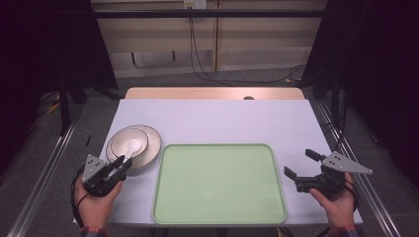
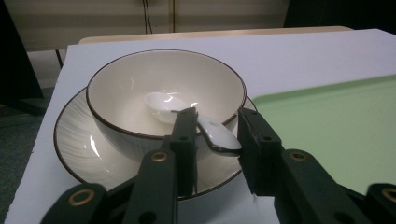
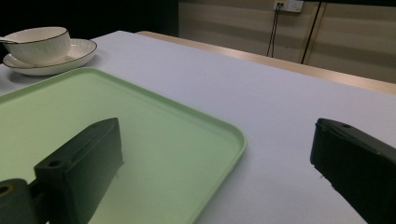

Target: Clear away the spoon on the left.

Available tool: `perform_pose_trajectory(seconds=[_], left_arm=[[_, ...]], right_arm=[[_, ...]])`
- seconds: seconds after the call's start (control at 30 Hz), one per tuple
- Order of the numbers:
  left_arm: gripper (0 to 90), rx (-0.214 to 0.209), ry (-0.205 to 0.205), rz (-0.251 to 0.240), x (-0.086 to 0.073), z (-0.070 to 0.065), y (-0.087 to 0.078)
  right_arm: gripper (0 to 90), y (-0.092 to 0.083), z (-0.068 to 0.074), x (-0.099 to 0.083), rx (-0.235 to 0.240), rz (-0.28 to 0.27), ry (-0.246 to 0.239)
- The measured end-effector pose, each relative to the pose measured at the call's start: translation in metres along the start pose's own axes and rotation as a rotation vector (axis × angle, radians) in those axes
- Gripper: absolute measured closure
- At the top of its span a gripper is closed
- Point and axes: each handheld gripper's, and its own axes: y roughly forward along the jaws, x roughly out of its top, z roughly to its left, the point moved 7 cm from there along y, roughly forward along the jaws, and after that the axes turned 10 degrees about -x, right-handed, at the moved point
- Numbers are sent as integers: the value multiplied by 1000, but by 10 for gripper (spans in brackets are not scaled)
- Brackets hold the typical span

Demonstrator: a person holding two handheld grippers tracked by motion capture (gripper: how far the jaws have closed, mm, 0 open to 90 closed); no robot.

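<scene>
Spoon (image 2: 205,128), white ceramic, is the piece being worked on, though it is the smallest thing here. Largest is the white table (image 1: 217,118), seen from above. At its centre, toward six o'clock, lies an empty green tray (image 1: 220,183). At nine o'clock from the tray sits a cream plate (image 1: 153,145) carrying a dark-rimmed bowl (image 1: 121,143). The spoon rests in the bowl, its handle leaning over the rim toward six o'clock.

The left gripper (image 1: 120,165) sits at the plate's six o'clock edge, its jaws spread on either side of the handle, one near it but not clamping. The right gripper (image 1: 301,164) waits at the tray's three o'clock, jaws wide apart, holding nothing.

Judging by this, the work is barely begun: the grasp is lined up, while closing, lifting and placing remain.
</scene>
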Motion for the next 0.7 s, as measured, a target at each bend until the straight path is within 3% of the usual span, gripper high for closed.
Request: perform_pose_trajectory(seconds=[0.4,0.47,0.7], left_arm=[[790,16,-7,-5,1,3,0],[826,2,-13,-10,1,3,1],[837,-1,-14,-14,2,4,2]], right_arm=[[20,-2,-2,0,1,-2,2],[21,-2,-2,0,-1,-1,3],[21,-3,0,0,1,-3,3]])
